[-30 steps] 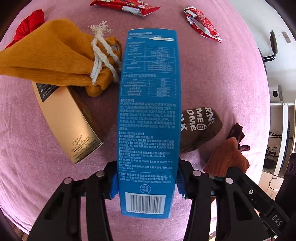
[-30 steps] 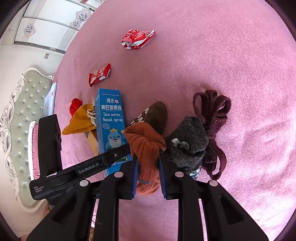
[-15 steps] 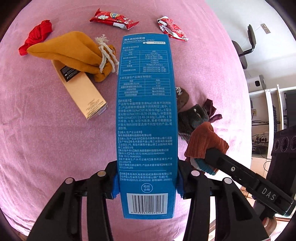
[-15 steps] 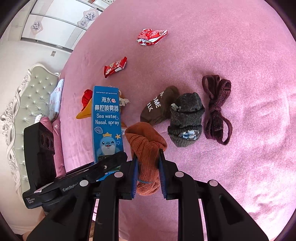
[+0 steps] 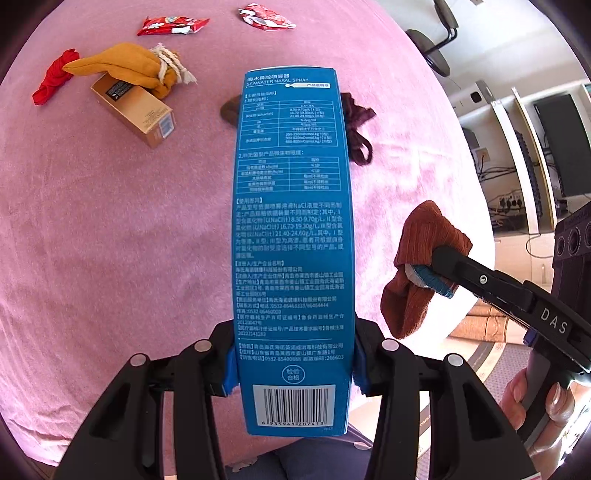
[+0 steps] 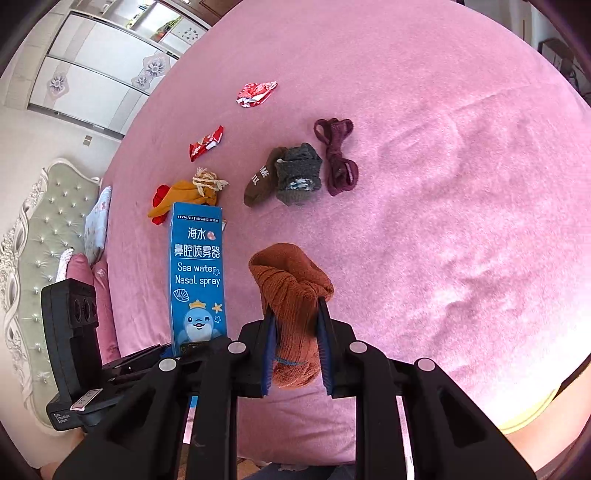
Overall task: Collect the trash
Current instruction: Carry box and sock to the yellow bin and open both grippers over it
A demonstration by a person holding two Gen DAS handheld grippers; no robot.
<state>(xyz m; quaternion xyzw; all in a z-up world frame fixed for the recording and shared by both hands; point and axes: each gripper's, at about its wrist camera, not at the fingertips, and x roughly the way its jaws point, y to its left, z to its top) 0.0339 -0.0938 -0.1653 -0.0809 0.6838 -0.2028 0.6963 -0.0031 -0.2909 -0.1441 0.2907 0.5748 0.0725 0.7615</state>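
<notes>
While the pink bed [image 6: 443,184] spreads wide below, the left gripper [image 5: 293,363] clamps a tall blue box [image 5: 291,236] near its barcode end, holding it above the bed. Beside it, the right gripper [image 6: 295,343] pinches a rust sock [image 6: 291,295]. Two red wrappers [image 5: 173,26] lie far back.

Blue box [image 5: 291,240] with white print and barcode; rust-orange ribbed sock [image 6: 291,295]; pink blanket [image 6: 424,221]; red wrappers [image 5: 171,26]; mustard cloth [image 5: 125,68].
</notes>
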